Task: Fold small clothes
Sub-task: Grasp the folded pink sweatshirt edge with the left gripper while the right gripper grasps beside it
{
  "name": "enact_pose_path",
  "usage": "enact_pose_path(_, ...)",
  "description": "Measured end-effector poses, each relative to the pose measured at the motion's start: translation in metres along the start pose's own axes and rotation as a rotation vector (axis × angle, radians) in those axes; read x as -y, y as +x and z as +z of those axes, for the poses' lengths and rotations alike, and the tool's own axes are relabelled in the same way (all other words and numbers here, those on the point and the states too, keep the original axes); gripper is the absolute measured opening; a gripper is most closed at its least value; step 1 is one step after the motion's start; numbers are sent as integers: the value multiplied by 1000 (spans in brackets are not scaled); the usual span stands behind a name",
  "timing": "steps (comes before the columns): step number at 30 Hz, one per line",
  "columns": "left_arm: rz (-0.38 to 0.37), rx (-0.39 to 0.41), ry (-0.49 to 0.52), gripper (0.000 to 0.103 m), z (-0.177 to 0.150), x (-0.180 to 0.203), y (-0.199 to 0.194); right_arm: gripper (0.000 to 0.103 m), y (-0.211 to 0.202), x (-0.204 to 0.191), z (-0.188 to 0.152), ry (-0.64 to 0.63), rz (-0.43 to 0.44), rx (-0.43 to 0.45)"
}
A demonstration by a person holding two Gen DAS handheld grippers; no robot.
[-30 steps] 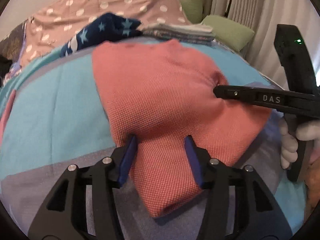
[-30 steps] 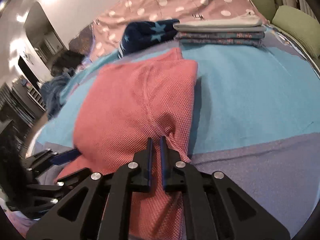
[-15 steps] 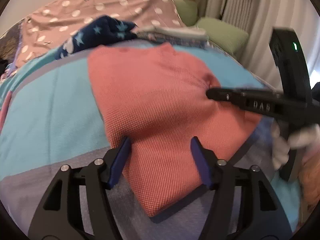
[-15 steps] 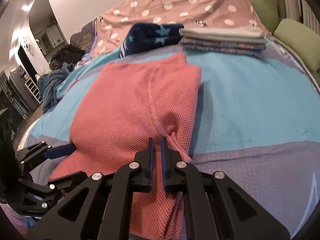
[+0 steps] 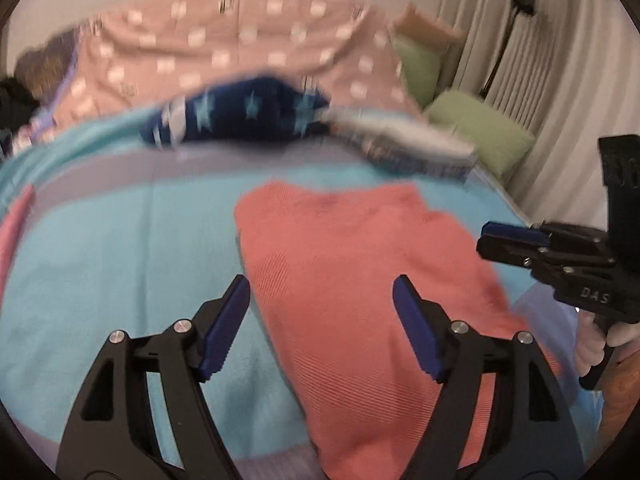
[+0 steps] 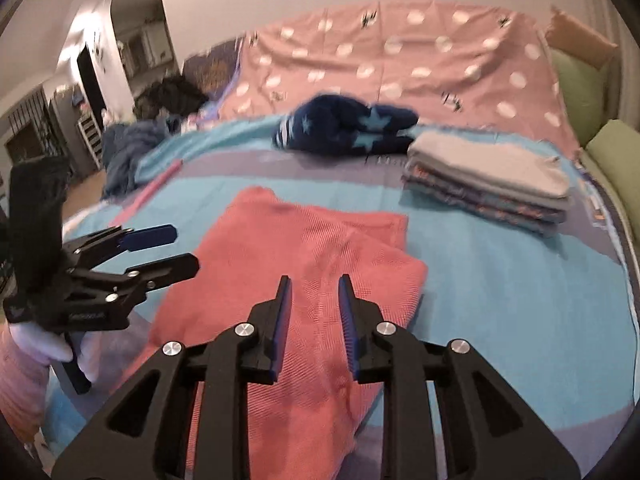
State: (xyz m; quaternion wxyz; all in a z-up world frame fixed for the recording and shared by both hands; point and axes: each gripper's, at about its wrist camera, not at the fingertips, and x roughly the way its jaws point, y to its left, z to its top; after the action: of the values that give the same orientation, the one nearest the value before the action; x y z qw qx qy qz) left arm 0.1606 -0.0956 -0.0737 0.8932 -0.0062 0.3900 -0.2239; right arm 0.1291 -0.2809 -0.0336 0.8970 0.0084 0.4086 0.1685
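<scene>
The folded coral waffle-knit garment (image 6: 304, 280) lay on the bed's turquoise cover (image 6: 520, 300). Both claws had just been opening above it, empty: left claw (image 5: 322, 320) spread wide, right claw (image 6: 314, 312) slightly parted.

A: Operator, what lettering can you read from your left wrist view?

B: One mark only: the pale capitals "D A S", set on the black side of the right tool (image 5: 496, 240), below its screws.

A: And from your right wrist view?

B: The black body of the left tool (image 6: 168, 248) carries a faint raised line of lettering, too small and blurred for you to read. No other writing, numerals or signs are legible.
</scene>
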Motion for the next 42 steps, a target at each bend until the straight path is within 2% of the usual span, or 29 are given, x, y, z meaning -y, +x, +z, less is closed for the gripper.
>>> enact_pose_path(1, 30, -60, -3, 79, -5, -5, 17, 24, 18, 4, -4, 12, -16, -52)
enact_pose_path(2, 31, -104, -14, 86, -11, -10, 32, 25, 30, 7, -8, 21, -21, -83)
enact_pose_path(5, -26, -98, -54, 87, -10, -20, 35, 27, 38, 12, -17, 36, 12, -25)
enact_pose_path(14, -24, -86, -41, 89, -13, -17, 33, 29, 22, 15, -16, 74, 43, 6)
enact_pose_path(16, -23, -84, -39, 89, -12, -17, 32, 35, 2, 21, -15, 112, 64, 55)
enact_pose_path(18, -22, -82, -38, 89, -12, -17, 32, 47, -14, 36, -16, 155, 78, 90)
enact_pose_path(20, -24, -82, -40, 89, -12, -17, 32, 55, -17, 52, -22, 204, 78, 53)
enact_pose_path(22, -28, -80, -43, 89, -12, -17, 32, 56, -14, 65, -32, 247, 75, 1)
enact_pose_path(24, -32, -79, -45, 89, -12, -18, 32, 56, -10, 74, -44, 291, 115, -46)
enact_pose_path(27, -41, -76, -53, 89, -12, -19, 31, 61, -8, 70, -48, 294, 181, -51)
enact_pose_path(31, -64, -71, -69, 89, -12, -23, 30, 62, 14, 58, -34, 246, 234, -84)
enact_pose_path(36, -86, -68, -84, 89, -12, -25, 30, 63, 33, 66, -20, 274, 334, -77)
enact_pose_path(42, -107, -78, -77, 89, -10, -24, 34, 63, 43, 67, -10, 252, 390, -84)
